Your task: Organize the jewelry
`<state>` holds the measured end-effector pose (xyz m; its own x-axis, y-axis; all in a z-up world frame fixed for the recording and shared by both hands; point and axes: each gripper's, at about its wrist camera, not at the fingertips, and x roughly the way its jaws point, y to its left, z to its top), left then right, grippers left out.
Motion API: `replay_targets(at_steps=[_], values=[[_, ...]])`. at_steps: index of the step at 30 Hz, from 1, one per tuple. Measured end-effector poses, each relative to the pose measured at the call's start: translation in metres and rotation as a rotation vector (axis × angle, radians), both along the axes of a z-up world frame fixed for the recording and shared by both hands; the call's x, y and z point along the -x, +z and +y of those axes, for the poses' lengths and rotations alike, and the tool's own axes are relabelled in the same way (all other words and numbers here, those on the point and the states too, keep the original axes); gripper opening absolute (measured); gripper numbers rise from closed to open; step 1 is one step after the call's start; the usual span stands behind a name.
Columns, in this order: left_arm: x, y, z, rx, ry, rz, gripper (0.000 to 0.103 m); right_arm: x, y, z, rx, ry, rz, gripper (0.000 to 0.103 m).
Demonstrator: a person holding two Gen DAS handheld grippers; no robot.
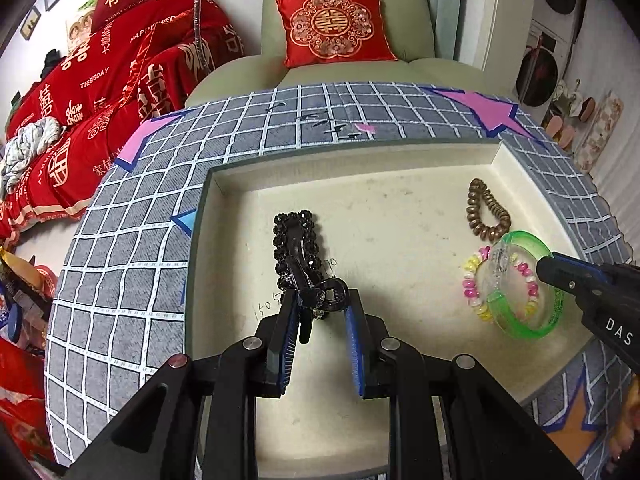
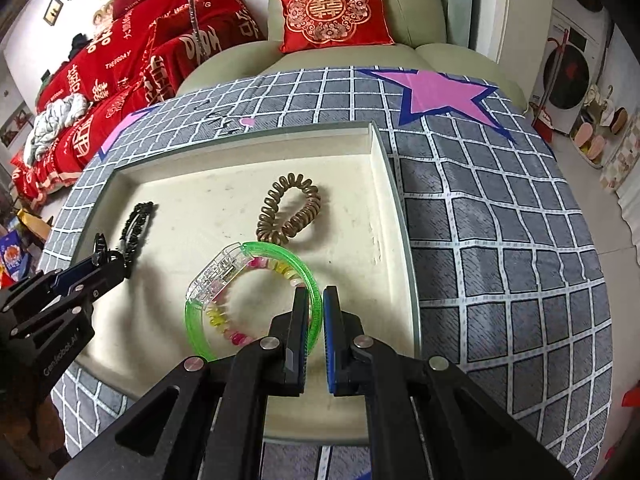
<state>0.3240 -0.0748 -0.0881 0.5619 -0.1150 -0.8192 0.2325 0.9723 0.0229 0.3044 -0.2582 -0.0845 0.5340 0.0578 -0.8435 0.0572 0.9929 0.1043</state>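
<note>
A cream tray (image 1: 360, 168) holds the jewelry. My left gripper (image 1: 322, 300) is open, its fingers either side of the near end of a black beaded hair clip (image 1: 298, 240); the clip's ring end sits between the fingertips. My right gripper (image 2: 316, 296) is shut on the rim of a green translucent bangle (image 2: 256, 248) and holds it tilted above a pink and yellow bead bracelet (image 1: 472, 284). A bronze spiral hair tie (image 2: 290, 210) lies further back. The right gripper also shows in the left wrist view (image 1: 560, 276).
The tray sits on a grey grid cloth (image 2: 500, 220) with pink stars (image 2: 436, 92). A green armchair (image 2: 400, 20) with a red cushion (image 2: 332, 12) stands behind the table. Red bedding (image 1: 100, 80) lies at the left.
</note>
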Motion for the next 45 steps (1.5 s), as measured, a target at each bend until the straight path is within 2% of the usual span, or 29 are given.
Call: replay_targets(at_steps=[12,19,20,21,22,23,25,27,28,34,36,40,41,43,45], values=[[0.0,-0.005,-0.003,-0.046,0.013,0.003,0.031,-0.002,-0.005,0.002,0.01,0.007,0.0,0.008],[0.003,0.006,-0.003,-0.024,0.016,-0.012,0.032,0.0,-0.001,-0.003,-0.027,-0.001,-0.011,0.009],[0.004,0.008,-0.003,-0.021,0.015,-0.015,0.036,0.001,0.002,-0.005,-0.04,-0.003,-0.019,0.009],[0.005,0.011,-0.003,-0.019,0.015,-0.019,0.048,0.001,0.004,-0.005,-0.048,-0.005,-0.023,0.009],[0.006,0.013,-0.003,-0.018,0.018,-0.026,0.084,0.002,0.006,-0.006,-0.054,-0.007,-0.027,0.009],[0.009,0.017,-0.001,-0.013,0.027,-0.052,0.098,0.004,0.01,-0.007,-0.063,-0.01,-0.032,0.01],[0.015,0.025,0.0,-0.004,0.029,-0.087,0.098,0.007,0.014,-0.006,-0.071,-0.011,-0.038,0.017],[0.018,0.029,0.0,-0.002,0.016,-0.079,0.098,0.012,0.02,-0.006,-0.072,-0.014,-0.049,0.039],[0.019,0.031,0.0,-0.001,0.017,-0.079,0.098,0.015,0.022,-0.006,-0.071,-0.016,-0.056,0.044],[0.041,0.042,0.009,0.012,0.03,-0.094,0.098,0.039,0.035,-0.003,-0.088,-0.005,-0.071,0.048],[0.051,0.047,0.013,0.017,0.032,-0.096,0.103,0.048,0.037,-0.002,-0.095,-0.003,-0.072,0.056],[0.072,0.053,0.018,0.032,0.03,-0.101,0.103,0.071,0.045,0.001,-0.12,0.006,-0.078,0.064],[0.079,0.054,0.019,0.03,0.027,-0.103,0.103,0.077,0.047,0.001,-0.126,0.011,-0.081,0.067],[0.089,0.056,0.019,0.024,0.021,-0.104,0.103,0.088,0.051,0.003,-0.138,0.018,-0.085,0.08],[0.101,0.057,0.021,0.022,0.018,-0.102,0.103,0.101,0.055,0.005,-0.152,0.023,-0.095,0.083]])
